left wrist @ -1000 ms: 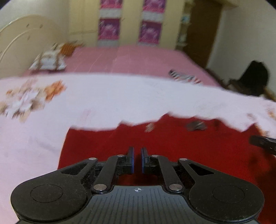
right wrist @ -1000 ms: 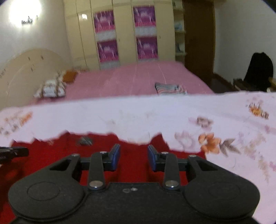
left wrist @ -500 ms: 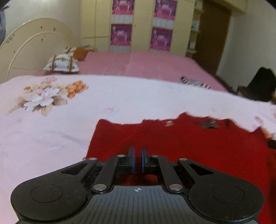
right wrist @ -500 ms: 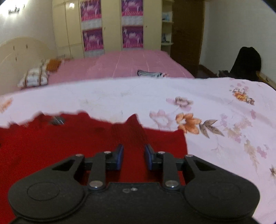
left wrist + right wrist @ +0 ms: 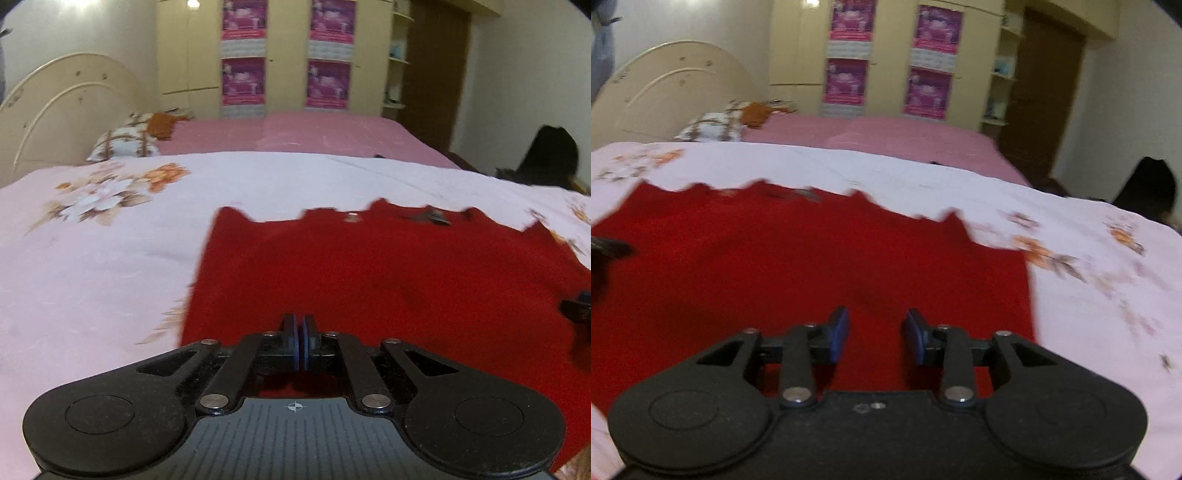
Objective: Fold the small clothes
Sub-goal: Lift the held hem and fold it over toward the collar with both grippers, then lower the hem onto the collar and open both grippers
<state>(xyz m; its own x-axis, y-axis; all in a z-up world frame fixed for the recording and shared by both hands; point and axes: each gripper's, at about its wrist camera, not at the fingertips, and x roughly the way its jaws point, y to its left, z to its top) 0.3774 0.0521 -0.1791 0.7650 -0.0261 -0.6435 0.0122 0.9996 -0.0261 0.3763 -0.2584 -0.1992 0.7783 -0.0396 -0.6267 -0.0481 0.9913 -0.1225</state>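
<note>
A red garment (image 5: 369,277) lies spread flat on a pale pink floral bedsheet (image 5: 92,258). Its jagged far edge carries a small grey mark (image 5: 432,216). My left gripper (image 5: 299,325) hovers over the garment's near left part, shut with its blue pads together. No cloth shows between them. In the right wrist view the red garment (image 5: 812,266) fills the middle. My right gripper (image 5: 875,332) is over its near right part, jaws opening, with only the cloth lying below the gap. Each gripper's tip shows at the edge of the other's view: the right gripper (image 5: 578,308) and the left gripper (image 5: 609,247).
Behind the sheet lies a second bed with a pink cover (image 5: 332,133), a patterned pillow (image 5: 122,147) and a cream headboard (image 5: 66,110). A wardrobe with purple posters (image 5: 284,55) lines the back wall. A dark bundle (image 5: 550,158) sits at the far right.
The left jaws went from a narrow gap to fully shut. The right jaws have spread a little wider. Both cameras have shifted, and more of the red garment now lies ahead of each gripper.
</note>
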